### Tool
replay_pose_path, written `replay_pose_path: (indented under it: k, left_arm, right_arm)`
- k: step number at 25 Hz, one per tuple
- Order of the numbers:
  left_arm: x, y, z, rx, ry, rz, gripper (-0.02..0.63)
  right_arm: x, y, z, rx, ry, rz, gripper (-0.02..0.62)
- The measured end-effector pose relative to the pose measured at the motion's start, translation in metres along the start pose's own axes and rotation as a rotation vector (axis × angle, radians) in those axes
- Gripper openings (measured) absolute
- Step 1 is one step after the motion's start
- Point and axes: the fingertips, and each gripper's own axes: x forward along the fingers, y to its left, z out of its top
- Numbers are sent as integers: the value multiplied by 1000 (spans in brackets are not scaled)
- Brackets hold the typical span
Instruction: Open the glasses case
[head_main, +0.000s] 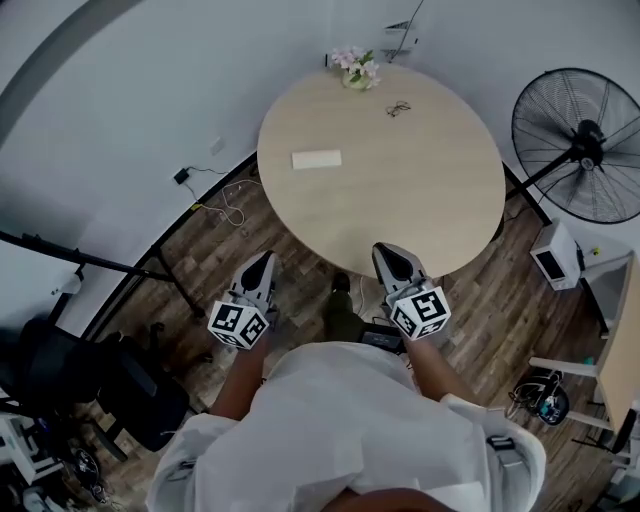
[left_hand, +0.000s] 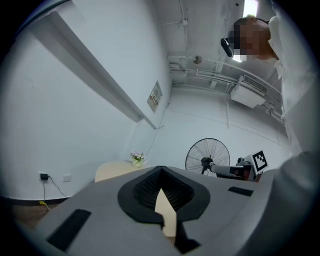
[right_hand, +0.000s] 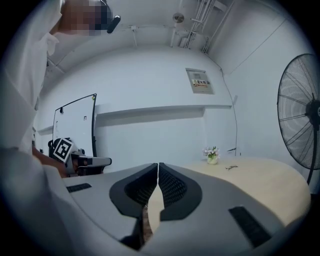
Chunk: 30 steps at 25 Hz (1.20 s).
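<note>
Left gripper (head_main: 262, 260) and right gripper (head_main: 386, 252): jaws together, empty. Case (head_main: 316, 159) lies far on table (head_main: 430, 210); likely light, rigid, slippery. Hold its long sides.

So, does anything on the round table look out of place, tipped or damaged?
Nothing stands out. The white rectangular glasses case lies flat on the round pale wooden table, the dark-framed glasses lie apart from it, and the small flower pot stands upright near the far edge.
</note>
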Motion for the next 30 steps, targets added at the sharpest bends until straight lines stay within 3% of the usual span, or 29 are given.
replay_pose_path:
  k: [8,14,22,26,30]
  left_arm:
    - [128,53,18,21,59,40,12]
    - [200,89,20,43,104,80,12]
    - [246,132,9,84,173,104,12]
    - [275,159,-3,106,192,71,12]
    - [303,197,-33,50,214,31,12]
  right_arm:
    - [103,-97,27,-31,15,51,26]
    - [166,-159,21,-3,48,84,26]
    - [228,-198,1,-35,82,108,28]
    - [259,-216,-13,-83,107,109,28]
    - [296,-225,-44,-104,151,93,29]
